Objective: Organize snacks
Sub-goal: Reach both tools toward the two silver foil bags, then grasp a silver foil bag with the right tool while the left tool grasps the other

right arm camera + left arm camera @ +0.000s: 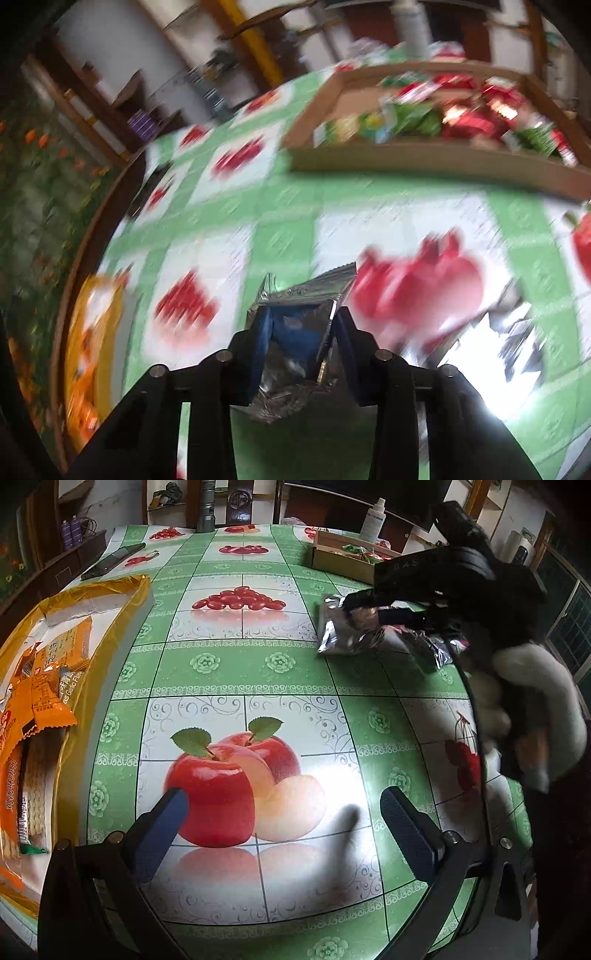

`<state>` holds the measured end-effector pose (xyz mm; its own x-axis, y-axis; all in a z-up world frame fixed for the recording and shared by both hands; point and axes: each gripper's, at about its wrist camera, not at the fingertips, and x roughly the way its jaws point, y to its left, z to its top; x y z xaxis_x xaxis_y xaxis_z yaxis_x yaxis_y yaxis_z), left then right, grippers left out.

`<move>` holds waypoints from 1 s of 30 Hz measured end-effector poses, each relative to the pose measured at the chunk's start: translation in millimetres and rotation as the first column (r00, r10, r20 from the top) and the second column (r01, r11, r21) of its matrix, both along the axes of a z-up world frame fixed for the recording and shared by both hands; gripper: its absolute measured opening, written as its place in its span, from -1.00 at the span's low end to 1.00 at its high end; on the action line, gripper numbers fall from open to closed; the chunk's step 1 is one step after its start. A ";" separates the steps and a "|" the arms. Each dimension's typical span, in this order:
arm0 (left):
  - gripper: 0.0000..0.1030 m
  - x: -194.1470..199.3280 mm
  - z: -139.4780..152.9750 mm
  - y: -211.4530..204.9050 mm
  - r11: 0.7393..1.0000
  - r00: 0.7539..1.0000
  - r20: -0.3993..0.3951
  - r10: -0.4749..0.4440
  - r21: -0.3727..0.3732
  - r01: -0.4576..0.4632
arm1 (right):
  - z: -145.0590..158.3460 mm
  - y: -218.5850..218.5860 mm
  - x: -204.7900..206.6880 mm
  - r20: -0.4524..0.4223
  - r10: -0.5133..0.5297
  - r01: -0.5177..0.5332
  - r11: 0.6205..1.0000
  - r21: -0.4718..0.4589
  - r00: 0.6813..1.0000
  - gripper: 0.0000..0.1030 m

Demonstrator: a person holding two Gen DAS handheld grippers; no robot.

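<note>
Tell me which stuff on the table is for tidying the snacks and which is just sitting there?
For the job: silver snack packet in the right gripper; cardboard box of red and green snacks; orange box of orange packets; left gripper, open.

Just lying about: spray bottle; phone; flashlight.

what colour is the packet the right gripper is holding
Shiny silver foil packet, pinched in the right gripper; the left wrist view shows it sharpest.

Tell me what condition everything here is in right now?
Left gripper: open, holding nothing, above the table.
Right gripper: shut on the silver foil packet.
Cardboard box: open-topped, holding red and green snack packs.
Orange box: open, with orange snack packets inside.
Spray bottle: upright.
</note>
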<state>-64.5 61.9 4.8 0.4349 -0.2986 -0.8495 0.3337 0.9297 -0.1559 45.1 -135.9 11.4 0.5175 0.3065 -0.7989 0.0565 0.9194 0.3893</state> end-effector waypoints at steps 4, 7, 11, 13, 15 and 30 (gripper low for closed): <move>1.00 1.0 -0.7 -0.3 1.000 1.000 -0.001 -0.006 0.006 0.006 | 5.2 13.1 -25.4 -0.023 0.206 -0.203 0.973 0.108 0.978 -0.38; 1.00 1.2 -0.6 1.6 1.000 1.000 -0.003 -0.002 -0.008 0.002 | 33.2 -33.4 -49.3 0.115 0.036 -0.048 0.993 0.104 0.993 -0.10; 1.00 1.2 -0.7 0.9 1.000 1.000 -0.006 -0.001 -0.006 0.001 | 40.1 -93.2 -71.5 0.212 -0.251 0.256 0.967 0.003 0.945 0.42; 1.00 1.0 -0.9 -0.3 1.000 1.000 -0.004 -0.001 0.003 0.001 | 27.5 -105.8 -74.2 0.193 -0.293 0.298 0.955 0.005 0.936 0.42; 1.00 0.4 -1.8 -4.6 0.999 1.000 0.001 -0.004 0.033 0.004 | 12.6 -111.0 -73.7 0.164 -0.319 0.318 0.947 0.029 0.934 0.42; 1.00 40.9 52.4 -5.4 0.996 0.995 0.076 0.059 -0.075 -0.053 | -3.5 -74.2 -51.0 0.178 -0.209 0.226 0.971 -0.080 0.962 0.69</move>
